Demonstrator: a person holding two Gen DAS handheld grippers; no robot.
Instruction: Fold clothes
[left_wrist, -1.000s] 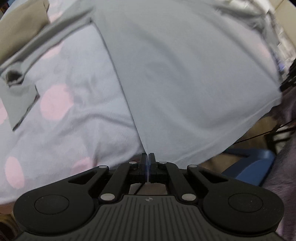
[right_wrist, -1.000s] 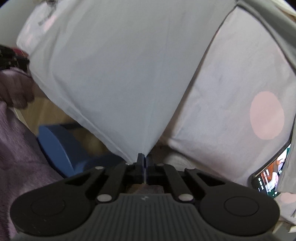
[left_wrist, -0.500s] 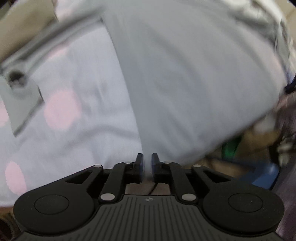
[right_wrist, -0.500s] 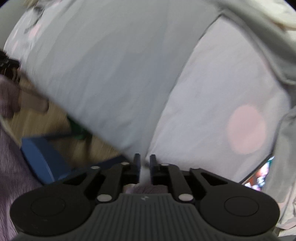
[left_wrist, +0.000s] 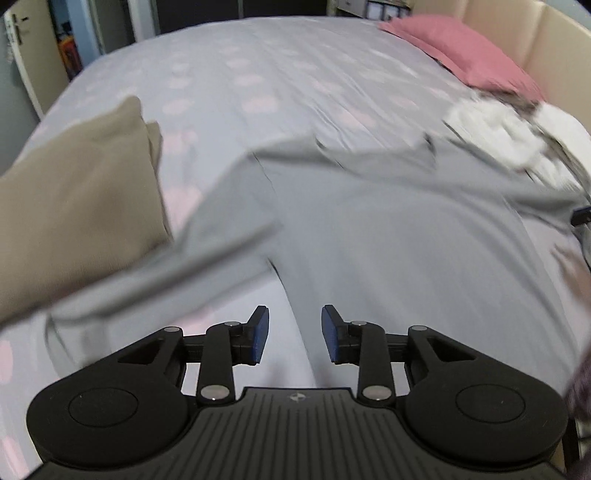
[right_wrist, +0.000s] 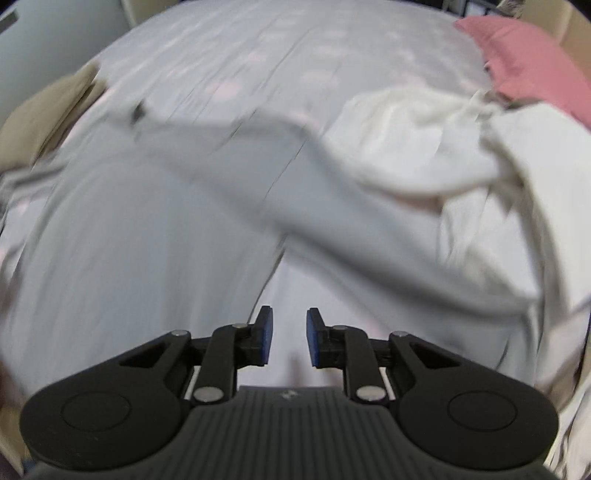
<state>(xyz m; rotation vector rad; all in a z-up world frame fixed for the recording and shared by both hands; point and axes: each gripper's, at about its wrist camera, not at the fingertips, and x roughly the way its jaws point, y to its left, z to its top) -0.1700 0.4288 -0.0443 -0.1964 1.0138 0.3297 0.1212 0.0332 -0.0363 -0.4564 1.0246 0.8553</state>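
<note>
**Grey shirt spread flat, both grippers off it**

Grey cotton filled most of what I saw: the grey shirt lay spread across the dotted bedsheet, body toward me, collar end farther up the bed, one sleeve angled out to the left.

Farthest left sat a tan folded garment, its near edge just beside that sleeve. The left gripper hung over the shirt's left edge with its pads spread wide and nothing between them. In the right view, the right gripper was likewise parted and empty, over the shirt's right edge. Beyond it, at the right, a white heap of clothes overlapped or touched the shirt's far sleeve; blur kept me from telling which. A pink pillow lay behind that.

I judged the shirt laid out for folding, with no fold visible in it. To do it well, I thought each sleeve should come inward over the body along a straight line, the cloth pinched right at the hem, and the right side lifted clear of the heap so nothing dragged along.
</note>
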